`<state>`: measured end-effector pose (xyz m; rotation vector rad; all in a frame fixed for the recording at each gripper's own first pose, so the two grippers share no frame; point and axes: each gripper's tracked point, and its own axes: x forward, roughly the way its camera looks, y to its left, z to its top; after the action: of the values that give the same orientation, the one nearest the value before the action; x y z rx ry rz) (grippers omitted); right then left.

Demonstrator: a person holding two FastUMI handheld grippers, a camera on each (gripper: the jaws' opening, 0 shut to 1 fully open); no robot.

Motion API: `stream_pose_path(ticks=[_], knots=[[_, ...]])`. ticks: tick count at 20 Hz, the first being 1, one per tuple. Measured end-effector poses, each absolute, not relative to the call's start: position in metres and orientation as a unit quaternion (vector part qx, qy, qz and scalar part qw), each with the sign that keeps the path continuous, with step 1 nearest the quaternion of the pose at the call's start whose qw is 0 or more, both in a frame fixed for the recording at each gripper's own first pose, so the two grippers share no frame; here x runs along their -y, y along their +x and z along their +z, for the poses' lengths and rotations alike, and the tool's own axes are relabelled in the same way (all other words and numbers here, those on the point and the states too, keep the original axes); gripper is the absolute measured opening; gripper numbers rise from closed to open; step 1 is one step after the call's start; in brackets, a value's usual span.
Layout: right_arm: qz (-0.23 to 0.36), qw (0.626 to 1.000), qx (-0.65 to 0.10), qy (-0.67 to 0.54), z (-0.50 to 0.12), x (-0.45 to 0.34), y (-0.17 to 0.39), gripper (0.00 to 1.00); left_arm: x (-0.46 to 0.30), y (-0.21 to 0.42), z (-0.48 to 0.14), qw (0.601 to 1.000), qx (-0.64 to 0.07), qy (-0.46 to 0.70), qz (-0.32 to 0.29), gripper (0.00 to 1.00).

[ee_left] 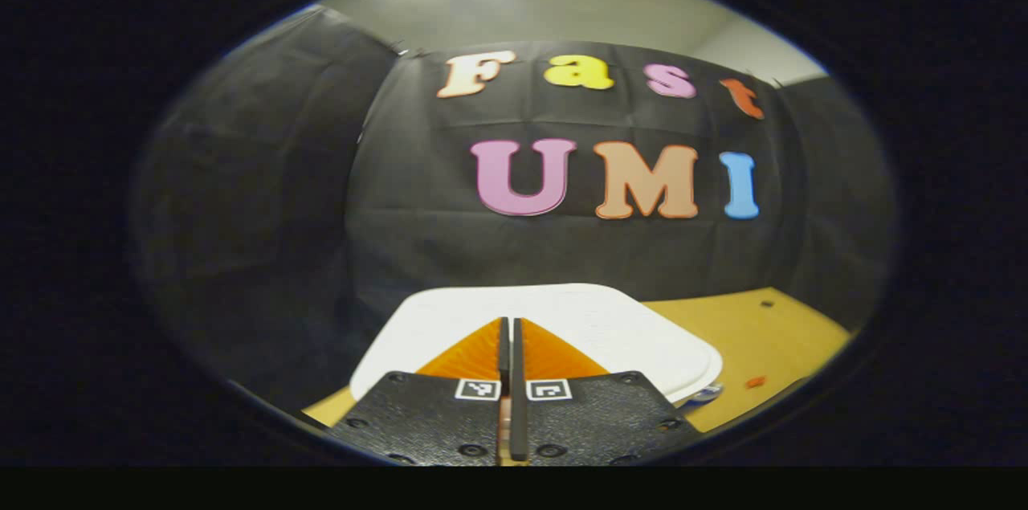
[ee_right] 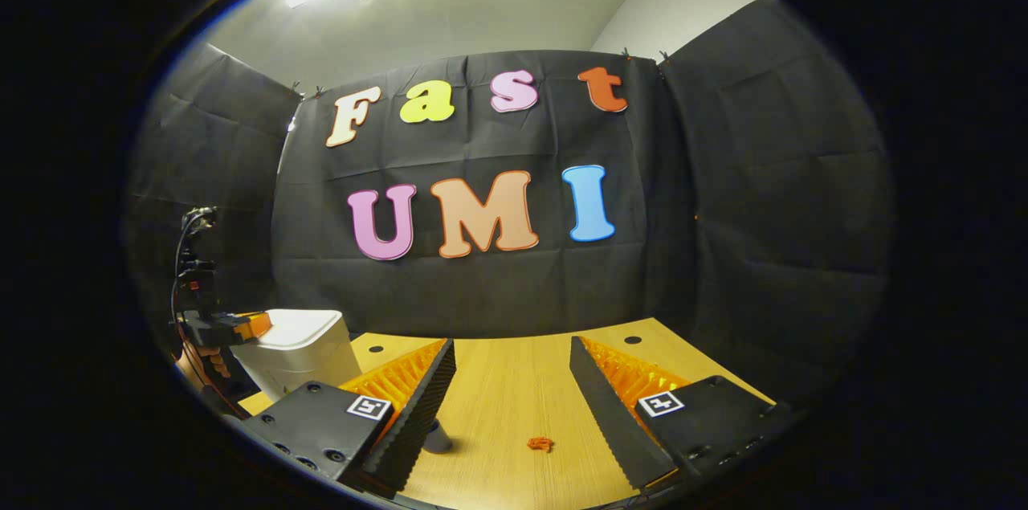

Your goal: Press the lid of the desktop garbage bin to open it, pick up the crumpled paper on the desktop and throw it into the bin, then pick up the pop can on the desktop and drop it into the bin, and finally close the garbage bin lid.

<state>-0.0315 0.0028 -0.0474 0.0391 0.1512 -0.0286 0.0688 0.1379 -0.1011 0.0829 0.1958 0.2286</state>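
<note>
The white desktop bin (ee_right: 299,353) stands on the wooden table at the left of the right gripper view, its lid down. In the left gripper view the white lid (ee_left: 594,325) lies just under and ahead of my left gripper (ee_left: 510,325), which is shut with nothing between its fingers. I cannot tell whether the tips touch the lid. The right gripper view also has that left gripper (ee_right: 229,327), held by a hand, at the bin's left top edge. My right gripper (ee_right: 511,349) is open over bare table to the right of the bin, holding nothing.
A small orange-red scrap (ee_right: 540,443) lies on the table (ee_right: 514,389) between my right gripper's fingers. A grey shape (ee_right: 438,439) is partly hidden behind the left finger. The table has round holes (ee_right: 633,340) near the black cloth wall behind it.
</note>
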Motion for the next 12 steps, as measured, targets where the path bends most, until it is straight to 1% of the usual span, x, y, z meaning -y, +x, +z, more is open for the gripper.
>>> stream_pose_path(ticks=[3,5,7,10,11,12], knots=[[0.003,0.997,-0.08,0.02,-0.05,-0.013,-0.033,0.96,-0.139,0.073,-0.087,0.99,-0.081,0.011,0.112,0.0],[0.006,0.996,-0.081,0.021,-0.05,-0.013,-0.034,0.95,-0.14,0.069,-0.087,0.988,-0.098,0.011,0.118,0.0],[0.004,0.996,-0.084,0.024,-0.052,-0.007,-0.036,0.95,-0.141,0.066,-0.071,0.987,-0.091,0.025,0.13,0.0],[-0.004,0.996,-0.088,0.025,-0.057,0.001,-0.038,0.95,-0.136,0.067,0.002,0.99,-0.004,0.041,0.138,0.0],[-0.006,0.996,-0.09,0.026,-0.058,0.003,-0.038,0.95,-0.131,0.068,0.025,0.99,0.023,0.037,0.135,0.0],[-0.008,0.995,-0.092,0.027,-0.061,0.005,-0.038,0.95,-0.12,0.066,0.038,0.991,0.043,0.033,0.119,0.0]])
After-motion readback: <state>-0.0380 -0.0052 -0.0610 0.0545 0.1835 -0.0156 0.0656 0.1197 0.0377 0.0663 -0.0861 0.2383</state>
